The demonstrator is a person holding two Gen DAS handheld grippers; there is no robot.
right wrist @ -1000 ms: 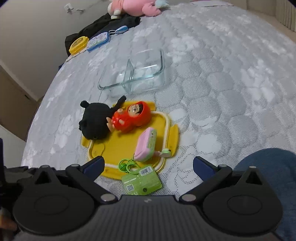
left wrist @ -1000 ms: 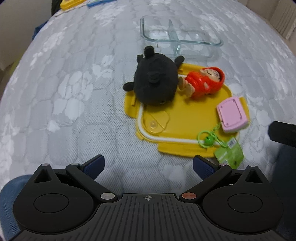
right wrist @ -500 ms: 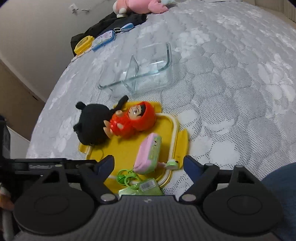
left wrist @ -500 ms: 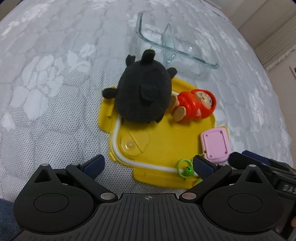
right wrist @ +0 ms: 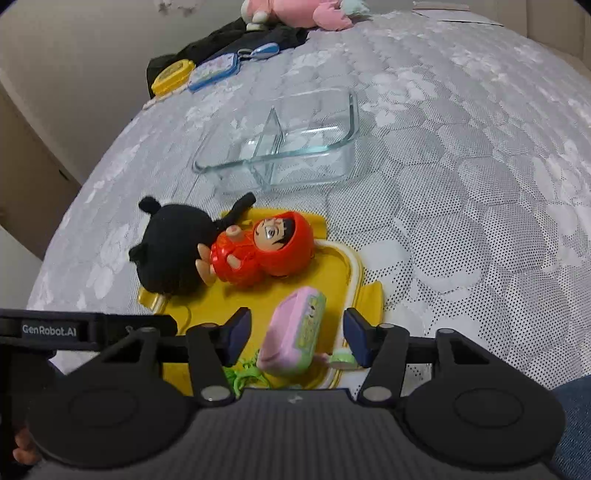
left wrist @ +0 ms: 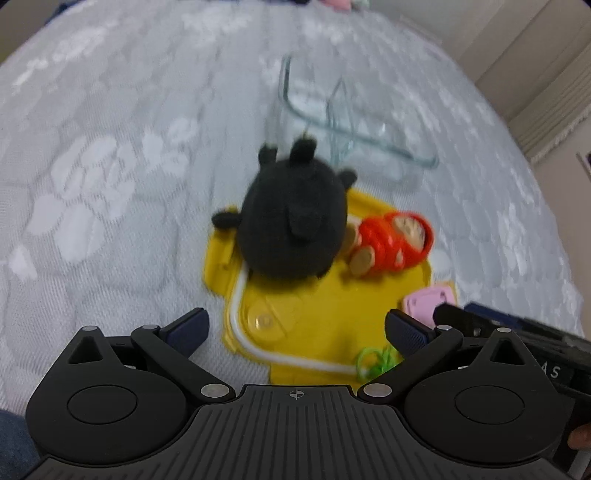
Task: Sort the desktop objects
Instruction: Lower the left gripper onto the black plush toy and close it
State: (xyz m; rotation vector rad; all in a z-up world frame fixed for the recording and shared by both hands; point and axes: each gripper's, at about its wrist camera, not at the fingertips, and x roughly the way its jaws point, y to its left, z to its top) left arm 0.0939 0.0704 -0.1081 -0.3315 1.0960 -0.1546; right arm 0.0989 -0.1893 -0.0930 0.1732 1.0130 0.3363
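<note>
A yellow lid (right wrist: 328, 280) lies on the grey patterned bedspread. On it rest a black plush (right wrist: 173, 251), a red-hooded doll (right wrist: 266, 251), a pink toy case (right wrist: 295, 332) and a green keychain (right wrist: 243, 373). My right gripper (right wrist: 295, 334) straddles the pink case; its jaws are closing, with a gap still showing on both sides. My left gripper (left wrist: 297, 330) hangs open over the near edge of the lid (left wrist: 314, 306), in front of the black plush (left wrist: 291, 225) and beside the doll (left wrist: 391, 240). The pink case (left wrist: 424, 304) peeks out at the right.
A divided glass container (right wrist: 288, 147) stands empty just beyond the lid. At the far edge lie a pink plush (right wrist: 295, 11), black cloth, a yellow case (right wrist: 173, 74) and a blue one (right wrist: 214, 70). A wall borders the left side. A denim-clad knee (right wrist: 576, 424) is at lower right.
The right gripper came down over the pink case and its jaws narrowed around it. The left gripper rolled and moved in closer over the lid's near edge.
</note>
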